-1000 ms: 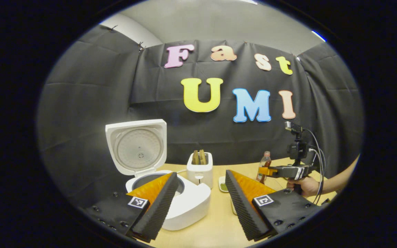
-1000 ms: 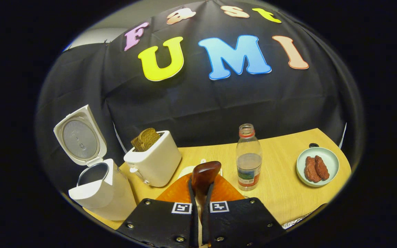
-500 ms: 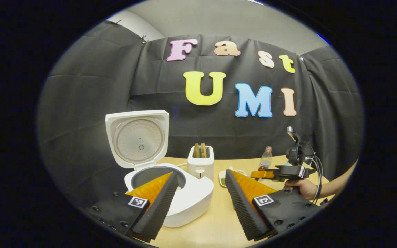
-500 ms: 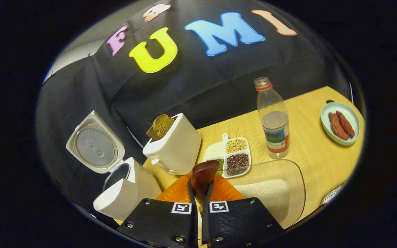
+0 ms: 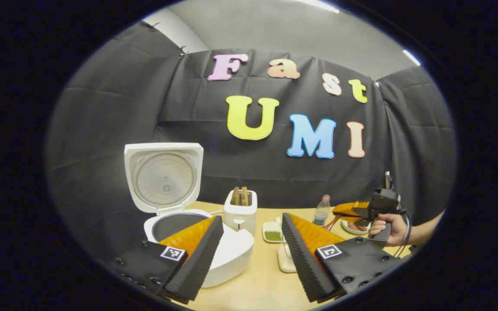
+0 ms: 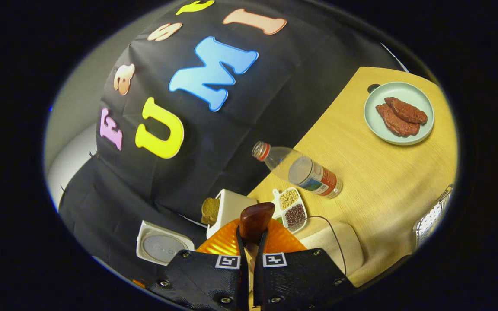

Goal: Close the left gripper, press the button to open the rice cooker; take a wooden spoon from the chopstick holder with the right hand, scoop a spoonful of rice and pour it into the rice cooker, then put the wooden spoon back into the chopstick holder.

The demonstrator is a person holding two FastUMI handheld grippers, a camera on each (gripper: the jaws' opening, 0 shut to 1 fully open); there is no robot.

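No readable text; bottle [image 6: 303, 169] label too small to read.

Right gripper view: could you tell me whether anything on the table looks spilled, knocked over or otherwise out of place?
Nothing stands out. The bottle looks tilted there because that camera is rolled; in the left gripper view it stands upright. The rice cooker is open with its lid up, the plate sits flat, and the right gripper is clamped on the wooden spoon.
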